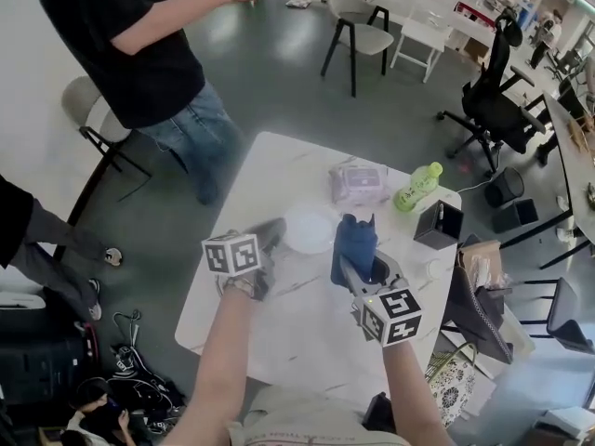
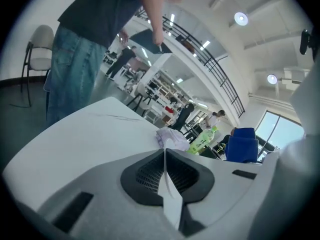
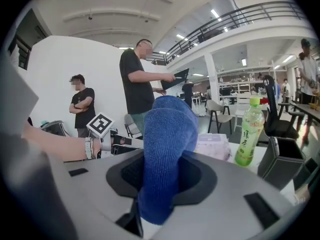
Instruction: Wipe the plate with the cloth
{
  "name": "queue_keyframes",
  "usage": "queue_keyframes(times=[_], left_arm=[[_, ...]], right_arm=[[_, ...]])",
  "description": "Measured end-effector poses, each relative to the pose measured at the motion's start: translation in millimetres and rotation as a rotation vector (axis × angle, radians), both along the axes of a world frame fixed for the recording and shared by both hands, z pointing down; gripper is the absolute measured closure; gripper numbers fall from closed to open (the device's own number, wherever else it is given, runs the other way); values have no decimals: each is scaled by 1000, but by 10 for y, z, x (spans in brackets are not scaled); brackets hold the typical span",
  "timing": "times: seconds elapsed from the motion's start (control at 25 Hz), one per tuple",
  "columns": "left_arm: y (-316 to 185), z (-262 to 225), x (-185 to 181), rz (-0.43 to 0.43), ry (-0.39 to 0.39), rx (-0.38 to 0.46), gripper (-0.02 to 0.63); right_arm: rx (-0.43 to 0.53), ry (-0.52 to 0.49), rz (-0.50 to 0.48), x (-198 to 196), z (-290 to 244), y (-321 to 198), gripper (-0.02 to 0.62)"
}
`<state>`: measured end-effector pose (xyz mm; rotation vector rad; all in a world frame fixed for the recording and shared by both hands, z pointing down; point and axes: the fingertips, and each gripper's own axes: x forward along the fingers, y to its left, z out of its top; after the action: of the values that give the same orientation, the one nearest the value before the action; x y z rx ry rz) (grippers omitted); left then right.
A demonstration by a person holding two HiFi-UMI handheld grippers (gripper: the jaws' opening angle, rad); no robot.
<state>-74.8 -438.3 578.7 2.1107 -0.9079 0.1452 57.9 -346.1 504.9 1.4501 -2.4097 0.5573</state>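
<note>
The white plate point(image 1: 310, 229) is over the white marble table point(image 1: 279, 337), and my left gripper point(image 1: 272, 237) is shut on its left rim. In the left gripper view the rim shows edge-on as a thin white sheet point(image 2: 170, 196) pinched between the dark pads of my left gripper point(image 2: 167, 181). The blue cloth point(image 1: 354, 241) stands bunched just right of the plate, with my right gripper point(image 1: 356, 269) shut on its lower end. In the right gripper view the cloth point(image 3: 168, 144) rises out of my right gripper point(image 3: 159, 204) and hides the plate.
A wrapped tissue pack point(image 1: 358, 183), a green bottle point(image 1: 418, 186) and a black box point(image 1: 437, 224) stand at the table's far right. A person in jeans point(image 1: 158, 72) stands beyond the far left corner. Chairs point(image 1: 358, 21) and bags surround the table.
</note>
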Motion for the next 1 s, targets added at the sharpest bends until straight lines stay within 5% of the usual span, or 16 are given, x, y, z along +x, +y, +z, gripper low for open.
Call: queue_keyframes(times=[0.6,1.0], left_arm=[[985,-1014,174,-90,92,190,592],[1801,-1740,425,-58,200,334,592]], right_arm=[[112,-16,-4,246,-567,828,476],[269,-11,-16,337,-1235,1595,476]])
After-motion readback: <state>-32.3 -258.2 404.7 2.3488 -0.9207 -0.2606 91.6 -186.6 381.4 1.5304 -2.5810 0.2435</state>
